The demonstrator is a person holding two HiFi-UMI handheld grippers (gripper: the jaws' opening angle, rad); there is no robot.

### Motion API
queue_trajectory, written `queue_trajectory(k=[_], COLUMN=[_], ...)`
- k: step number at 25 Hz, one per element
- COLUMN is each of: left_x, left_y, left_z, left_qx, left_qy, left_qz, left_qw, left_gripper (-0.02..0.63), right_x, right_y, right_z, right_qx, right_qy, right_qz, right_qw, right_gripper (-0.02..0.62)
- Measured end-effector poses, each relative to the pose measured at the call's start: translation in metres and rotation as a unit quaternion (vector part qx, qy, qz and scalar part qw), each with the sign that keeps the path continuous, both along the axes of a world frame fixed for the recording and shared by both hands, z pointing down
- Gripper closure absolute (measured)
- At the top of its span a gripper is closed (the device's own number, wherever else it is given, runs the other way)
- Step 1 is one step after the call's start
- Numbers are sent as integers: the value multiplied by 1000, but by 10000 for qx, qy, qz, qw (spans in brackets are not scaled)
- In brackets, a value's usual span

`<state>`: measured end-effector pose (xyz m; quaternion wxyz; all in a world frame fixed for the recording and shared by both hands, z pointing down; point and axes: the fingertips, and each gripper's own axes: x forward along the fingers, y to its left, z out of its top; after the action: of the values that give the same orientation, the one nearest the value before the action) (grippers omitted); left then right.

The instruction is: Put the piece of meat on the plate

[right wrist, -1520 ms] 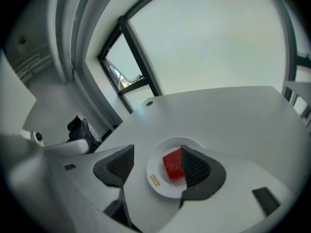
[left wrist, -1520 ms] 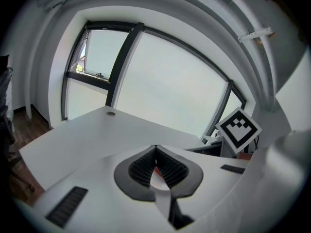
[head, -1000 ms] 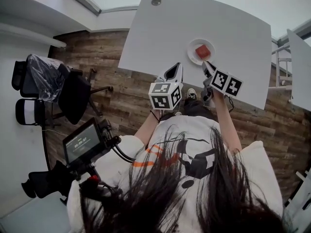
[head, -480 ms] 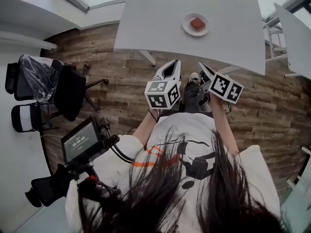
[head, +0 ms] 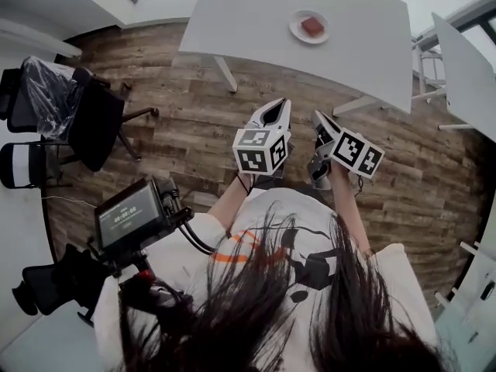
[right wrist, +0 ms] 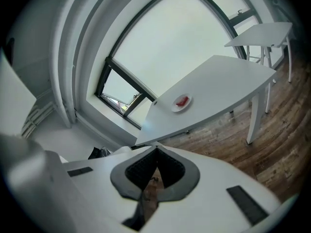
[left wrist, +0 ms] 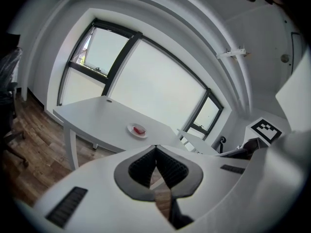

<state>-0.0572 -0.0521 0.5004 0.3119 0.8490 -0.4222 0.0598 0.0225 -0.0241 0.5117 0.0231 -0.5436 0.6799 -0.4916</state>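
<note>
Piece of meat (head: 312,26) sits on the plate (head: 295,29), upper frame; the task looks finished. Left hand-held gripper (head: 275,107) and right hand-held gripper (head: 319,120) have jaws together, empty; no further move seems needed.

Bare wooden floor (head: 294,91) is lying open ahead of the left gripper (head: 273,115) and the right gripper (head: 322,122), with nothing standing before the white table (head: 256,14). Slanted table legs (head: 226,74) are reaching down under its near edge. The plate (head: 295,28) is sitting alone, with clear tabletop all around. Black chairs (head: 93,122) are crowding the left side, well apart. A second table (head: 465,68) is standing beside the right end.
</note>
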Motion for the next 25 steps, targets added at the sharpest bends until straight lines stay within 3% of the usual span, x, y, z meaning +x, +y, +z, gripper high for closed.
queue_trajectory(k=[7, 11, 17, 21, 25], left_x=[19, 47, 70, 61, 34], left_y=[51, 112, 213, 257, 278], left_z=[-14, -13, 7, 7, -19], left_qx=[164, 137, -7, 51, 178], left_qy=[14, 9, -344, -593, -665], left_qz=[-216, -214, 41, -34, -234], left_qw=[9996, 9997, 9994, 9982, 9974], left_gripper=[601, 601, 601, 601, 601], right_x=[22, 53, 89, 81, 46], right_y=[62, 126, 207, 242, 260], right_z=[-13, -13, 1, 4, -11], right_qx=[193, 221, 137, 186, 221], right_qy=[-41, -90, -255, -518, -630], right_qz=[-72, 12, 269, 158, -151], right_qw=[9998, 9997, 9992, 9984, 9977], right_gripper=[589, 589, 589, 589, 589])
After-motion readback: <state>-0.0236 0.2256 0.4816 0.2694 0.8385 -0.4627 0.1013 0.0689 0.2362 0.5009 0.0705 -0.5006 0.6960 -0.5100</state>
